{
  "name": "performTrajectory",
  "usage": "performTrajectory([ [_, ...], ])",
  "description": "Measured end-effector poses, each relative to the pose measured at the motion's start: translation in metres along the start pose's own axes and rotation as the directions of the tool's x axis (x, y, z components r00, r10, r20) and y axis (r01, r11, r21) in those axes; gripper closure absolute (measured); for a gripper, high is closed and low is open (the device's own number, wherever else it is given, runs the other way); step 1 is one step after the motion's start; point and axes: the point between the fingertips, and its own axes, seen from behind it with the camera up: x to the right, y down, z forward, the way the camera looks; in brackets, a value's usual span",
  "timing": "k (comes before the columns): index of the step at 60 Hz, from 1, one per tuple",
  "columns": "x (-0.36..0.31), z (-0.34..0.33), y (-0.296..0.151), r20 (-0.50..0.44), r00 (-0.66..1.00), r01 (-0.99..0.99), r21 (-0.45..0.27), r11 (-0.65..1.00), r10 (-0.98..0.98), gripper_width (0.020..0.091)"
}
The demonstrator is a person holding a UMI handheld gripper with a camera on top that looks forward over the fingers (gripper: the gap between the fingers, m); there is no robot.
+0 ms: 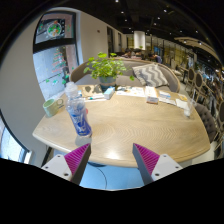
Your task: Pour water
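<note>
Overhead, a gripper hovers above a table holding a water bottle

Both fingers (78,158) of the gripper (112,158) show at the near edge of the scene, their magenta pads facing inward. They are spread wide apart, with nothing held between them.

Beyond the fingers lies a light wooden table (130,125). A clear plastic water bottle (77,113) stands upright on it, ahead of the left finger and near that side of the table. Just past the bottle sits a small green cup (51,105). A leafy potted plant (104,69) stands toward the far side of the table. Another clear cup (186,104) rests well apart on the right. Papers and small items (152,95) lie near the far edge, too small to identify.
</note>
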Motion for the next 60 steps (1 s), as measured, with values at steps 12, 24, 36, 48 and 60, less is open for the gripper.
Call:
performTrajectory([
  [12, -0.095, 0.055, -0.025, 0.021, 1.000, -0.022, 0.062, 0.998, 0.021, 0.0242],
  [24, -0.112, 0.121, -0.064, -0.049, 0.997, -0.051, 0.146, 0.988, 0.058, 0.0245],
  [36, -0.118, 0.158, -0.079, -0.088, 0.992, -0.068, 0.202, 0.977, 0.087, 0.0478],
  [48, -0.118, 0.167, -0.087, -0.135, 0.989, -0.035, 0.204, 0.978, 0.063, 0.0677],
  [60, -0.102, 0.151, -0.131, -0.295, 0.952, 0.146, 0.203, 0.968, -0.082, 0.0756],
])
